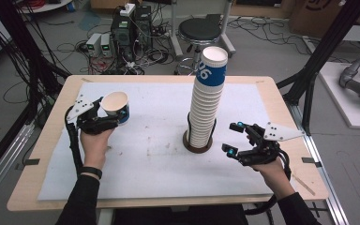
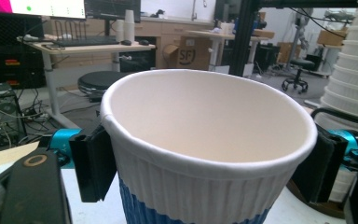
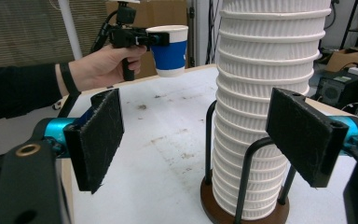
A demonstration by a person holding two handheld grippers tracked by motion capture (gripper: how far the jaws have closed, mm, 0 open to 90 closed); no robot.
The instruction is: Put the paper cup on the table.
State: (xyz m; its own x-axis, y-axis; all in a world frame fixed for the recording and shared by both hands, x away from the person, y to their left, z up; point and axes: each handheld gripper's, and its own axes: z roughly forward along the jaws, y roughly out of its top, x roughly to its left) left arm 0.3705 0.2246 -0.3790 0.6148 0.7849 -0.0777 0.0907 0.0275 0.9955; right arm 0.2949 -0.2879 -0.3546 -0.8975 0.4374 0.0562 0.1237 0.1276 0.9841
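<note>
Fingers (image 2: 91, 170) clamp cup (image 2: 205, 154) rim; cup stack (image 1: 207, 101) well apart.

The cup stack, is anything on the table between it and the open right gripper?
Nothing visible. The right gripper faces the cup stack across bare white mat. The single cup sits in the left gripper, far to the side.

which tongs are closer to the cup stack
Right. The right tongs sit open just beside the cup stack, at its base. The left tongs are far off across the table, holding a cup.
</note>
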